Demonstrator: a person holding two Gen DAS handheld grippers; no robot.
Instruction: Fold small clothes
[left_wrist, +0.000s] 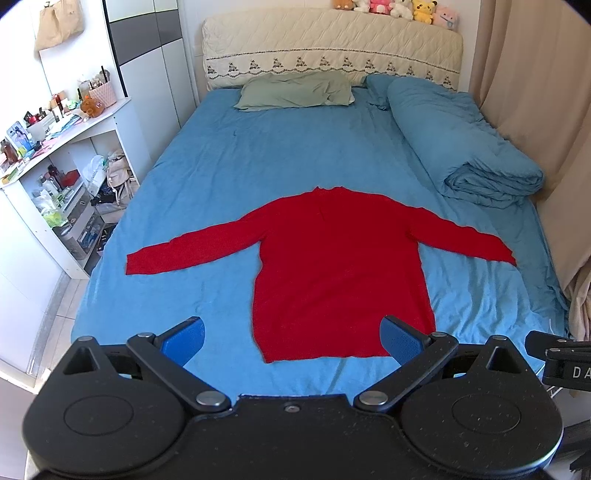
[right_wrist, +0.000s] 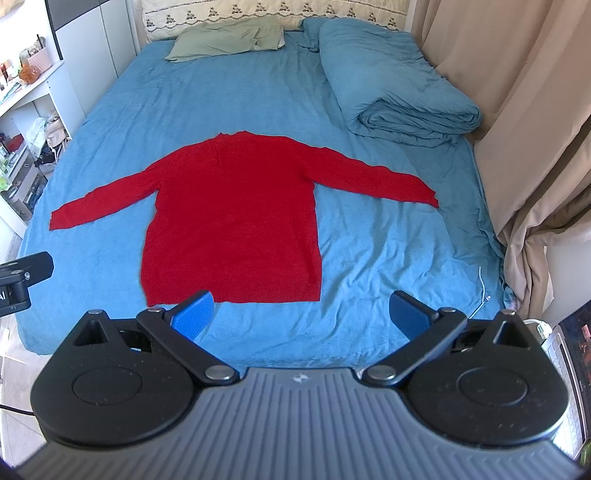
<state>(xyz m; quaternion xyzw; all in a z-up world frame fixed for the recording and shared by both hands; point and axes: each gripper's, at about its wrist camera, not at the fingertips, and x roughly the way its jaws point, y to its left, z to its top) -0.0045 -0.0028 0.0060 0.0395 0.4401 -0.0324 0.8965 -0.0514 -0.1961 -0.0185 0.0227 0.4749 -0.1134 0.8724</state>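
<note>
A red long-sleeved sweater (left_wrist: 340, 266) lies flat on the blue bed sheet (left_wrist: 221, 177), both sleeves spread out sideways, hem toward me. It also shows in the right wrist view (right_wrist: 236, 218). My left gripper (left_wrist: 291, 339) is open and empty, held above the bed's near edge just short of the hem. My right gripper (right_wrist: 301, 314) is open and empty, also near the hem, toward its right corner. Part of the right gripper shows at the right edge of the left wrist view (left_wrist: 561, 358).
A rolled blue duvet (left_wrist: 461, 144) lies along the bed's right side. A green pillow (left_wrist: 295, 92) sits at the headboard. A cluttered white shelf unit (left_wrist: 55, 177) stands left of the bed. Beige curtains (right_wrist: 524, 129) hang on the right. A laptop (right_wrist: 569, 362) is at the lower right.
</note>
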